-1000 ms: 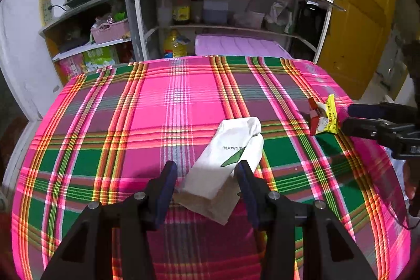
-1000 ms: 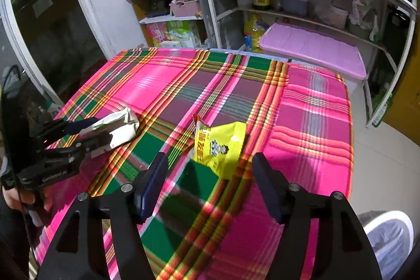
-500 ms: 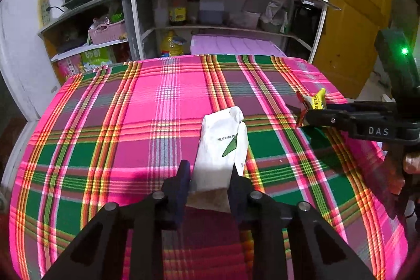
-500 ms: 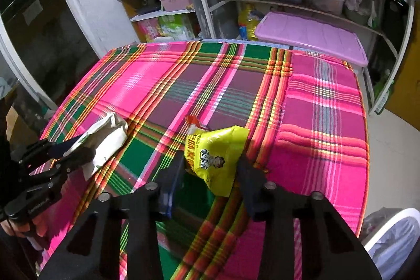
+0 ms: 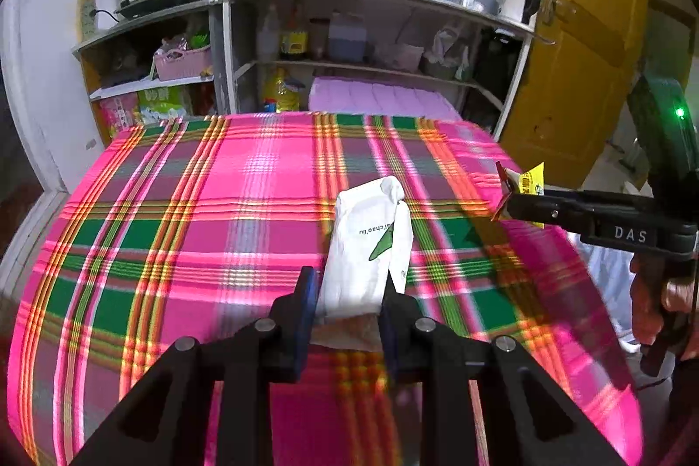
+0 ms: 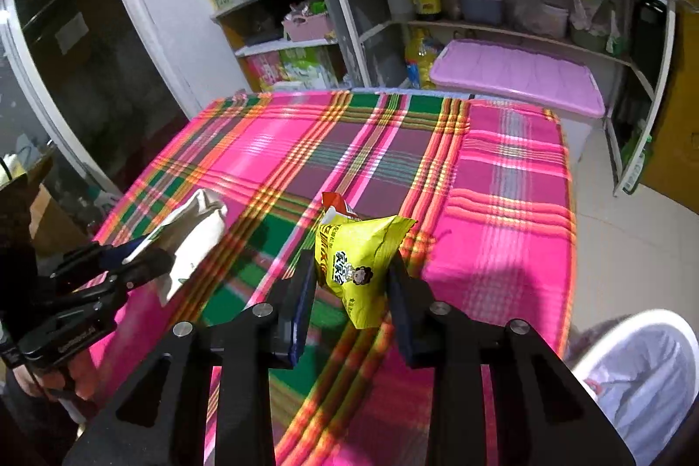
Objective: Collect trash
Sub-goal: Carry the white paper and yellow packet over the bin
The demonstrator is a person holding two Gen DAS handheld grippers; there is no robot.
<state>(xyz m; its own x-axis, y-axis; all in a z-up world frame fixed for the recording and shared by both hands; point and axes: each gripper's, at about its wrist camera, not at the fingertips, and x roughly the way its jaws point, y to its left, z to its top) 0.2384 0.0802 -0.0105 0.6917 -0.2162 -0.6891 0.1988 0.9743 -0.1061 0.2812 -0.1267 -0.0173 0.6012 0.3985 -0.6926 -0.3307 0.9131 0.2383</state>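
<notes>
Left gripper (image 5: 347, 298) pinches the white paper bag (image 5: 369, 247), raised above the plaid tablecloth (image 5: 174, 204). Right gripper (image 6: 351, 282) clamps the yellow snack packet (image 6: 360, 260), also clear of the tablecloth, nearer its right edge. White-lined bin (image 6: 646, 370) stands beyond that edge.

The tablecloth (image 5: 183, 204) was pink plaid with green and orange stripes; the paper bag (image 5: 367, 247) white, the snack packet (image 6: 358, 252) yellow, at three o'clock.
</notes>
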